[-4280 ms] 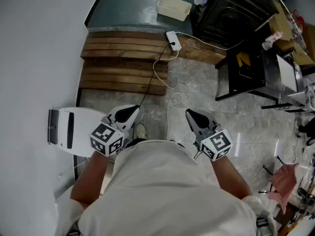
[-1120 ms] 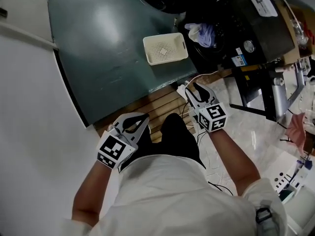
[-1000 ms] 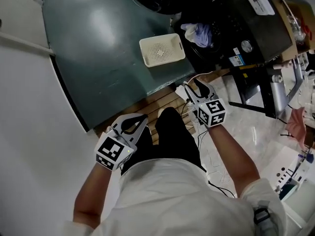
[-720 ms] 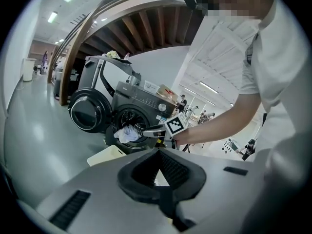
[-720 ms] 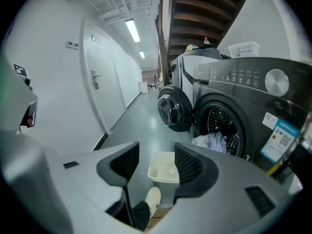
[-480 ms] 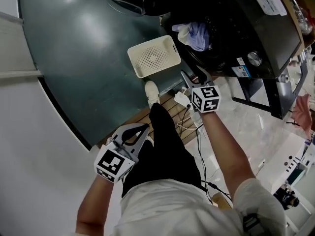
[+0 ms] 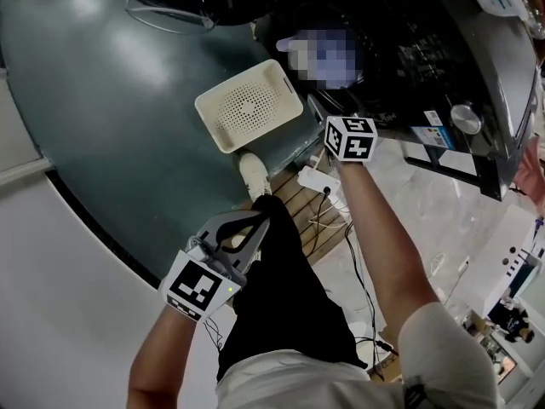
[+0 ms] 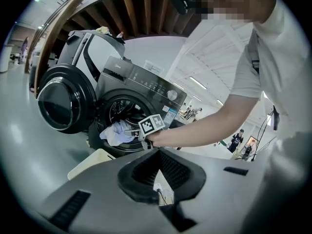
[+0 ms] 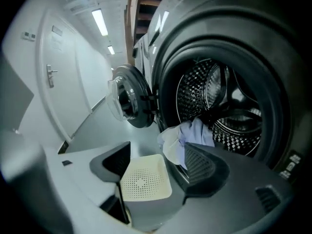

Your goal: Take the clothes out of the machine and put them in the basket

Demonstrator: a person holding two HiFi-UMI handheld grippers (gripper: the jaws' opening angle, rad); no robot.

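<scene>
Head view looked steeply down from above. Both gripper views, held low, faced the machine [image 9: 219,48]. All three shared the basket [image 7: 249,106].

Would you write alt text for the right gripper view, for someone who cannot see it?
The right gripper, jaws just opening and gripping nothing, faces pale clothes spilling from the open washing machine drum. A cream perforated basket sits on the floor below them; the round door hangs open at left.

Right hand-held gripper [image 9: 158,172] reached forward, jaws just opening, empty; left hand-held gripper [image 7: 255,226] back, jaws together.
</scene>
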